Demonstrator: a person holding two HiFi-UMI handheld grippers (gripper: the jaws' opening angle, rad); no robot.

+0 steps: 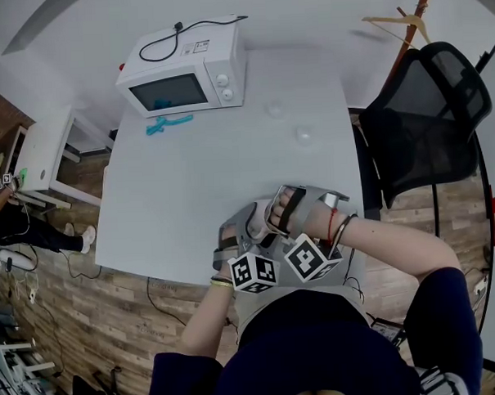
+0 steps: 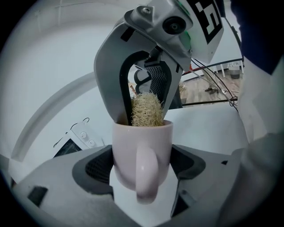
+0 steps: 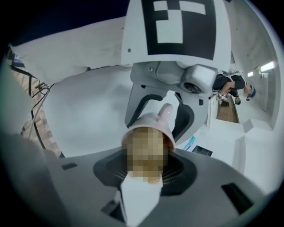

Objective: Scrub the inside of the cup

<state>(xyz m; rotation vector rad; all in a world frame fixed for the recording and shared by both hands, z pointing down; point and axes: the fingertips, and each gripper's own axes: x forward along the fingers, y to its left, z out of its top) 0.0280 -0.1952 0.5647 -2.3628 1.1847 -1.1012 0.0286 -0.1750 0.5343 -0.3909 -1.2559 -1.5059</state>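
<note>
A pale pink cup (image 2: 141,155) with its handle toward the camera sits clamped between the jaws of my left gripper (image 2: 142,168). A tan fibrous scrubber (image 2: 146,111) pokes into the cup's mouth, held by my right gripper (image 3: 144,170), which is shut on it. In the right gripper view the cup (image 3: 153,122) points its opening at the camera and the scrubber (image 3: 146,155) fills it, partly under a mosaic patch. In the head view both grippers, the left (image 1: 247,233) and the right (image 1: 283,214), meet above the near edge of the white table (image 1: 197,178).
A white microwave (image 1: 185,72) stands at the table's far left, with a teal tool (image 1: 167,123) in front of it. Two small clear objects (image 1: 304,134) lie toward the far right. A black office chair (image 1: 424,119) stands right of the table.
</note>
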